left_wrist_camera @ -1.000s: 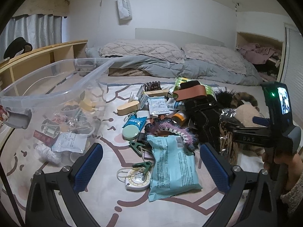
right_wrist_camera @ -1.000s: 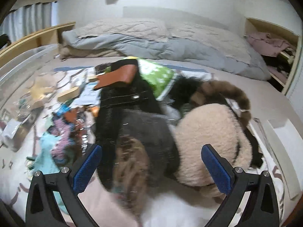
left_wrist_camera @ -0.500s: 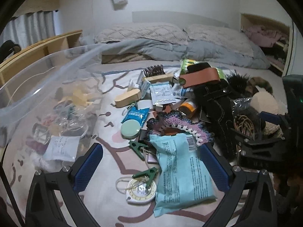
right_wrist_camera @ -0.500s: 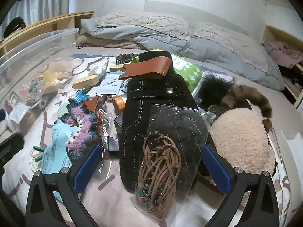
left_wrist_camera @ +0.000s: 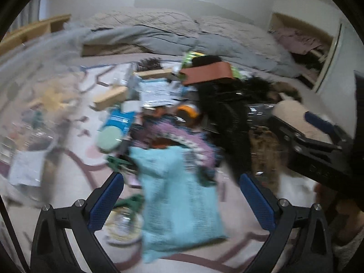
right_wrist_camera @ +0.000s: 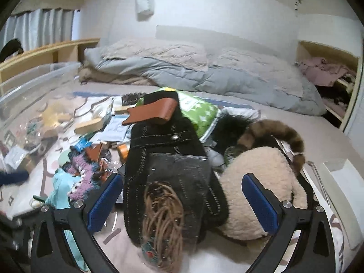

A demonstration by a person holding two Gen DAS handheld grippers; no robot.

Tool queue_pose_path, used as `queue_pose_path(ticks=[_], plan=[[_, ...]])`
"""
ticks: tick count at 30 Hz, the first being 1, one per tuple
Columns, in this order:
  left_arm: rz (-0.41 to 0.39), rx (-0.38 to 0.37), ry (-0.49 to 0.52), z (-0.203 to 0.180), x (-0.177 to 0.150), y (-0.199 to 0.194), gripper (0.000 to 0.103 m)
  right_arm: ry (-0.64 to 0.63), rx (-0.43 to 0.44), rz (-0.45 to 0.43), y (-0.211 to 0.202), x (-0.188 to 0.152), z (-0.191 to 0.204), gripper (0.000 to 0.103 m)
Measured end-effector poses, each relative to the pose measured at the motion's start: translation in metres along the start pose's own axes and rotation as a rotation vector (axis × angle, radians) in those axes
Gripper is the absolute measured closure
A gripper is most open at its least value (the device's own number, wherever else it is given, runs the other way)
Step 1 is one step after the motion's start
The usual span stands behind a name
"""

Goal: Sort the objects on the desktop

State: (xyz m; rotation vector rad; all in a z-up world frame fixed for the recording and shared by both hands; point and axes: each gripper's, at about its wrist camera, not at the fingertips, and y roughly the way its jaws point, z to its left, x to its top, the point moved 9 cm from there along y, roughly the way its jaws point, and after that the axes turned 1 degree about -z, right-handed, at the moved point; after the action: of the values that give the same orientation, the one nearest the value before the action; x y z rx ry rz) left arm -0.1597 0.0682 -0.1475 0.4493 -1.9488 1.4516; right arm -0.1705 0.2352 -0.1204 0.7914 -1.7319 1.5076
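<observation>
**Sorting the pile on the bed – what to grab first**

Right gripper [right_wrist_camera: 182,201] is wide open, nothing in it, hovering over the bagged cord bundle [right_wrist_camera: 163,223] lying on the black pouch [right_wrist_camera: 168,159]. Bag looks light, floppy & slippery imo, so pinch the cords thru the plastic. Left gripper [left_wrist_camera: 182,202] is open too, over the soft teal packet [left_wrist_camera: 179,193]. Clear bin [right_wrist_camera: 38,77] sits far left.

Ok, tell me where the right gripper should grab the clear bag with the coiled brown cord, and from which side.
Grip the clear plastic bag of coiled brown cord at its near end, coming straight down from above. It lies flat on the black stitched pouch, already between the open right gripper fingers, and the cord bundle gives bulk to pinch; the thin film alone would likely slip.
</observation>
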Motion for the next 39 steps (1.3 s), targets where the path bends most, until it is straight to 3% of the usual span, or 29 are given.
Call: queue_pose_path(ticks=[2,8,12,19,23,31,36,39], plan=[[0.002,-0.010,0.002,-0.008,-0.001,0.002,0.017,0.035,0.000,0.007,0.001,-0.001,-0.007,0.000],[0.036,-0.072,-0.019,-0.021,-0.004,0.013,0.041,0.165,-0.005,-0.031,-0.004,0.000,-0.030,0.000],[0.047,-0.083,-0.018,-0.024,-0.007,0.023,0.047,0.181,-0.012,-0.009,-0.003,-0.006,-0.037,0.000],[0.070,-0.138,-0.076,-0.025,-0.005,0.035,0.071,0.203,0.035,0.059,0.004,-0.015,-0.033,0.000],[0.071,-0.164,-0.115,-0.024,-0.002,0.038,0.096,0.217,0.058,0.079,0.005,-0.017,-0.028,0.000],[-0.022,-0.186,-0.129,-0.023,0.011,0.015,0.099,0.219,0.130,0.087,0.004,-0.016,-0.014,0.000],[-0.093,-0.218,-0.130,-0.027,0.023,-0.012,0.099,0.316,0.149,0.119,0.011,-0.021,-0.025,0.000],[-0.142,-0.239,-0.138,-0.026,0.029,-0.033,0.099,0.414,0.210,0.120,0.012,-0.023,-0.030,0.000]])
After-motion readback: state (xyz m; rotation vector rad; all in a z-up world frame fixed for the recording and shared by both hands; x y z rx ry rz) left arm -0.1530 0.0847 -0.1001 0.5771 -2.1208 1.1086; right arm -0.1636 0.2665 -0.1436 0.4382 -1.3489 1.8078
